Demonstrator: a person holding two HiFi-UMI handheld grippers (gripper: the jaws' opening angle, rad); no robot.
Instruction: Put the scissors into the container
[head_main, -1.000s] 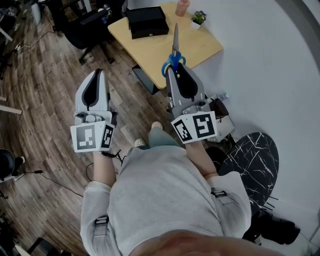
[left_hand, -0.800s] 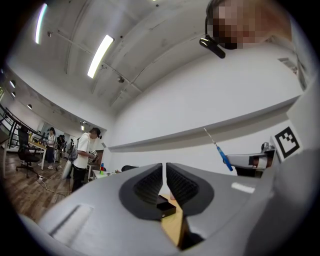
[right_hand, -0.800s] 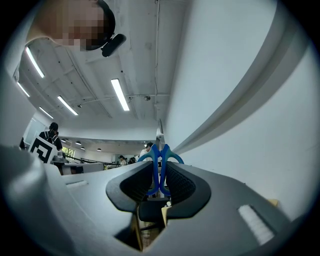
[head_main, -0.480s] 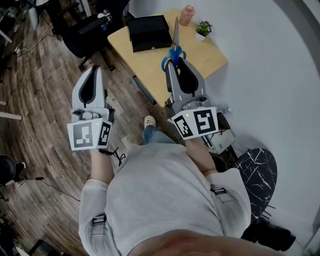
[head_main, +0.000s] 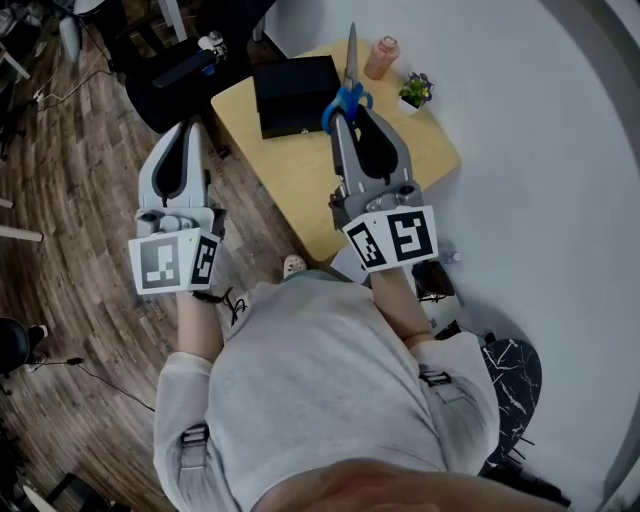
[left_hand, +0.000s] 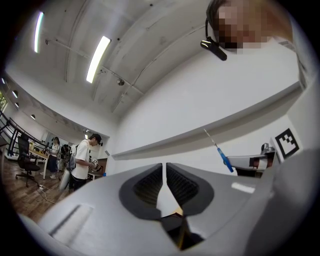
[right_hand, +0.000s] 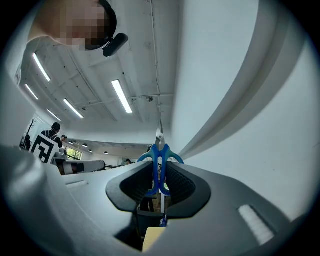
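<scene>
My right gripper (head_main: 345, 112) is shut on the blue handles of the scissors (head_main: 349, 70), whose blades point forward, away from me. In the head view the scissors lie over the right edge of the black container (head_main: 290, 95), which sits on the yellow table (head_main: 425, 150). The right gripper view shows the blue handles (right_hand: 159, 167) pinched between the pads, pointing up toward the ceiling. My left gripper (head_main: 189, 132) is shut on nothing and hangs over the wooden floor, left of the table. The scissors (left_hand: 220, 153) also show at the right of the left gripper view.
A pink cup (head_main: 381, 57) and a small potted plant (head_main: 413, 92) stand at the table's far right, against the white wall. A dark office chair (head_main: 185, 65) stands left of the table. People (left_hand: 82, 162) stand far off in the room.
The table and black container have come nearer and lower in the head view. The right gripper with the scissors now reaches over the table beside the container. The left gripper stays shut.
</scene>
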